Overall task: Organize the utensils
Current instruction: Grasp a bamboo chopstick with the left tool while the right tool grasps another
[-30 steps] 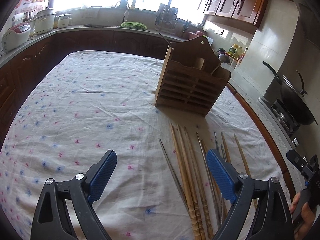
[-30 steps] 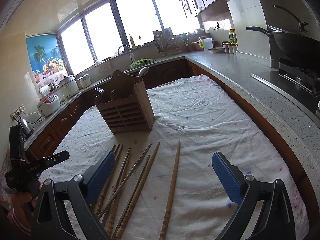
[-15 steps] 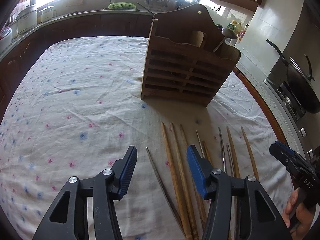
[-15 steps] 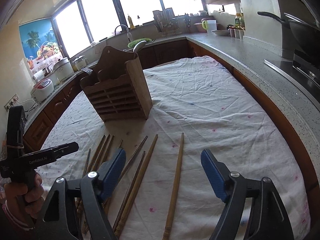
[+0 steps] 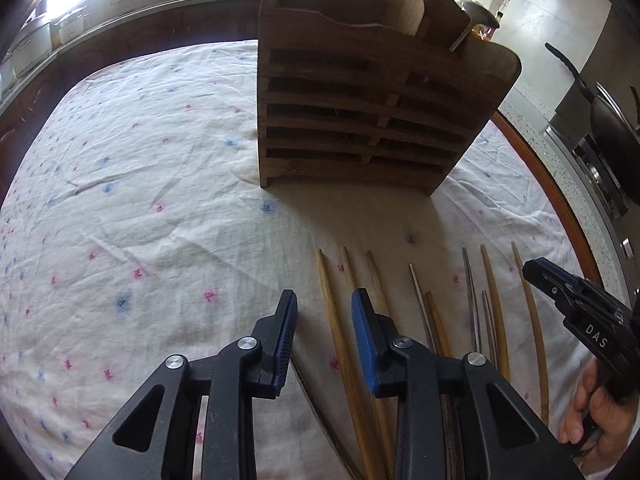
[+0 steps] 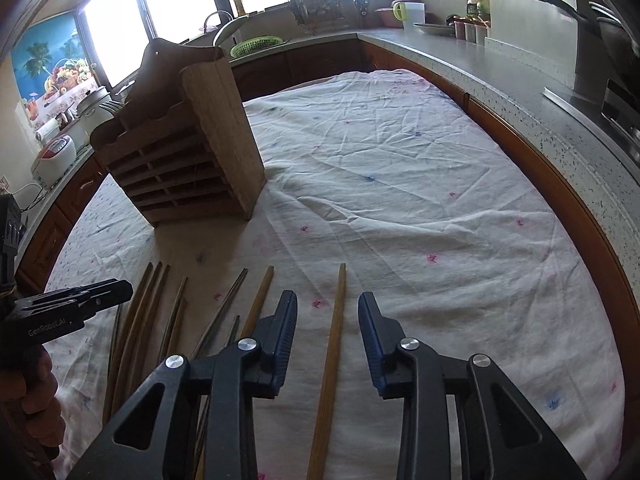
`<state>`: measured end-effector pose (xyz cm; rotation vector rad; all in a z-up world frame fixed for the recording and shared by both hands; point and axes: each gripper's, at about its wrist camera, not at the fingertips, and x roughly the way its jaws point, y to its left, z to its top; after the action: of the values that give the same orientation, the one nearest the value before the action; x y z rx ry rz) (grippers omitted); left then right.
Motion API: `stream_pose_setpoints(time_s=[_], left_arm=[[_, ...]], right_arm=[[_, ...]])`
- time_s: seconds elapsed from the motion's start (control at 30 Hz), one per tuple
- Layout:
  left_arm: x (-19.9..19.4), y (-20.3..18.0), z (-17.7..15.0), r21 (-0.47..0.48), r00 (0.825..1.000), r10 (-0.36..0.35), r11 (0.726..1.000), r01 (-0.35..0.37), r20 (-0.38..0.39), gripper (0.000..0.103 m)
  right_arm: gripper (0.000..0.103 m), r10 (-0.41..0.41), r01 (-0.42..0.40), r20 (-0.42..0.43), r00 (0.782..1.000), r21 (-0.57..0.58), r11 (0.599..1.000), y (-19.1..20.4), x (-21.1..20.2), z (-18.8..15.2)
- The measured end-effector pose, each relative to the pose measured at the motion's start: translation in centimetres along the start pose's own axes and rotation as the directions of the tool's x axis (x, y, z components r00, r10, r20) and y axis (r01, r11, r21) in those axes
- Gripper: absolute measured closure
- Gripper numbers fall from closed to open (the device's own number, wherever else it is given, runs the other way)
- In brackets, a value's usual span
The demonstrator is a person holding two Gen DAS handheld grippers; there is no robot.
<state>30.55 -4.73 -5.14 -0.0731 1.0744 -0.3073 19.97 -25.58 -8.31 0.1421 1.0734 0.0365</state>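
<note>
Chopsticks (image 5: 340, 320) lie in a row on the tablecloth (image 5: 140, 220) before the wooden holder (image 5: 360, 120). Left gripper (image 5: 324, 308) and right gripper (image 6: 328, 312) have just been closing, each straddling one chopstick, pads not yet touching.

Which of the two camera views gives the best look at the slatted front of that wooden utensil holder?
The left wrist view: the wooden utensil holder faces it almost squarely, so every slat shows. The right wrist view catches the holder from its corner, showing mostly a plain side panel with the slats foreshortened.

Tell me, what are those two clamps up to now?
Left gripper and right gripper closing, each straddling a wooden chopstick, not gripping. Utensil rack ahead. Nothing blocking.
</note>
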Motion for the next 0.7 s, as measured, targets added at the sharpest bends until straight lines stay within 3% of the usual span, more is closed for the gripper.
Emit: stream_pose_setpoints(time_s=[0.1, 0.2, 0.3, 0.37, 0.53, 0.7], left_arm=[[0.5, -0.6, 0.3, 0.028, 1.0, 0.022, 0.999, -0.023, 0.01, 0.08], [0.9, -0.7, 0.4, 0.046, 0.999, 0.044, 0.998, -0.044, -0.002, 0.095], [1.0, -1.3, 0.3, 0.078, 0.998, 0.065, 0.995, -0.066, 0.014, 0.096], [1.2, -1.5, 0.2, 0.087, 0.997, 0.072, 0.993, -0.074, 0.022, 0.097], [-0.3, -1.1, -0.2, 0.046, 0.999, 0.002, 0.999, -0.004, 0.041, 0.099], [-4.1, -0.6, -1.1, 0.027, 0.992, -0.066, 0.998, 0.063, 0.107, 0.099]], right_arm=[[0.077, -0.016, 0.015, -0.028, 0.999, -0.01, 1.0, 0.0, 1.1, 0.1], [0.08, -0.052, 0.05, -0.029, 0.998, -0.051, 0.997, 0.6, 1.7, 0.0], [0.083, -0.103, 0.101, -0.015, 0.995, -0.109, 0.989, 1.6, 1.8, -0.3], [0.096, -0.108, 0.105, -0.01, 0.994, -0.128, 0.986, 2.0, 1.8, -0.4], [0.098, -0.057, 0.055, -0.016, 0.998, -0.093, 0.994, 1.7, 1.1, -0.2], [0.098, 0.008, -0.006, 0.044, 0.999, -0.054, 0.998, 1.4, -2.4, 0.2]])
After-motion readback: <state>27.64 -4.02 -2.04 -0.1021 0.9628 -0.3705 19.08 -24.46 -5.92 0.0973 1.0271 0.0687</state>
